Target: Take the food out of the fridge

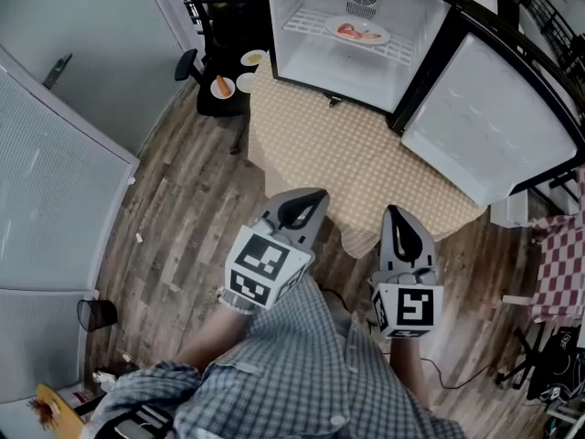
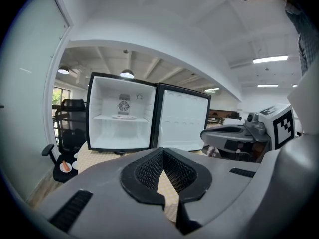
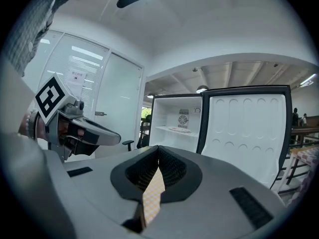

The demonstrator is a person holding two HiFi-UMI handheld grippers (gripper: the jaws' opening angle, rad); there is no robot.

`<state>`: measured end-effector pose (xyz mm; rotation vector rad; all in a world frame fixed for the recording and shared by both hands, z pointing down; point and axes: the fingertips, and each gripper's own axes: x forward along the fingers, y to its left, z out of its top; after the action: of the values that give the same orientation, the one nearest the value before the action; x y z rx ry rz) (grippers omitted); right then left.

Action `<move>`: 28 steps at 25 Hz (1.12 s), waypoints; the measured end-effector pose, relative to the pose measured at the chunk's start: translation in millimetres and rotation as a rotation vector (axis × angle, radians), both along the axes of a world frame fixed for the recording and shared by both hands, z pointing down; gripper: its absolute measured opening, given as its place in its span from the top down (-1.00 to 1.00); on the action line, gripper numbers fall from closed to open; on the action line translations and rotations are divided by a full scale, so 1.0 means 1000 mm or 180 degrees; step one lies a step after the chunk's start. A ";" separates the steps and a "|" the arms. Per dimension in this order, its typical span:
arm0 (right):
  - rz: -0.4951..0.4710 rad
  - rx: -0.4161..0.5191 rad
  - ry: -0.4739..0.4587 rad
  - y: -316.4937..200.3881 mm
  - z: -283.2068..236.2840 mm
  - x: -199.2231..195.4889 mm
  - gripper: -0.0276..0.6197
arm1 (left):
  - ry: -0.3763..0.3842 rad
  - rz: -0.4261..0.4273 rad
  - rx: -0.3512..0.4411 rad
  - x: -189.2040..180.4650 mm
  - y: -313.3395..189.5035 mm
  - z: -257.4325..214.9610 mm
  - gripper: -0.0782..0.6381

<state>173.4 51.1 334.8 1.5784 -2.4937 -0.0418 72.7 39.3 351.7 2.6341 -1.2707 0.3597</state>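
The small fridge stands open on a table with a checkered cloth, its door swung out to the right. On its wire shelf sits a white plate of food, also visible as the plate in the left gripper view and the plate in the right gripper view. My left gripper and right gripper hover side by side at the table's near edge, well short of the fridge. Both are shut and hold nothing. Each points toward the open fridge.
A black office chair stands left of the table, with a plate of food and two small dishes on it. A glass partition runs along the left. Wooden floor lies below, and a checkered cloth rack is at the right.
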 end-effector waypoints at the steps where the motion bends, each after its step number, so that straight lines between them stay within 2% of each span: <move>1: 0.0012 0.0011 0.0004 -0.005 -0.001 -0.001 0.89 | -0.0009 0.0013 0.0002 0.000 -0.005 0.001 0.76; 6: 0.0006 0.0025 0.0026 -0.038 -0.004 -0.008 0.89 | -0.0098 0.0070 0.0046 -0.002 -0.039 0.001 0.76; 16: 0.0045 -0.0043 0.0063 -0.107 -0.004 -0.028 0.89 | -0.0090 0.0139 0.0046 -0.013 -0.116 -0.003 0.76; 28: 0.0235 -0.0064 0.0075 -0.188 -0.005 -0.028 0.88 | -0.0159 0.0157 0.0030 -0.028 -0.193 -0.002 0.76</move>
<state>145.7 -136.6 329.9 1.6508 -2.4086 -0.0247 44.5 -153.6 350.1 2.6844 -1.2266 0.4310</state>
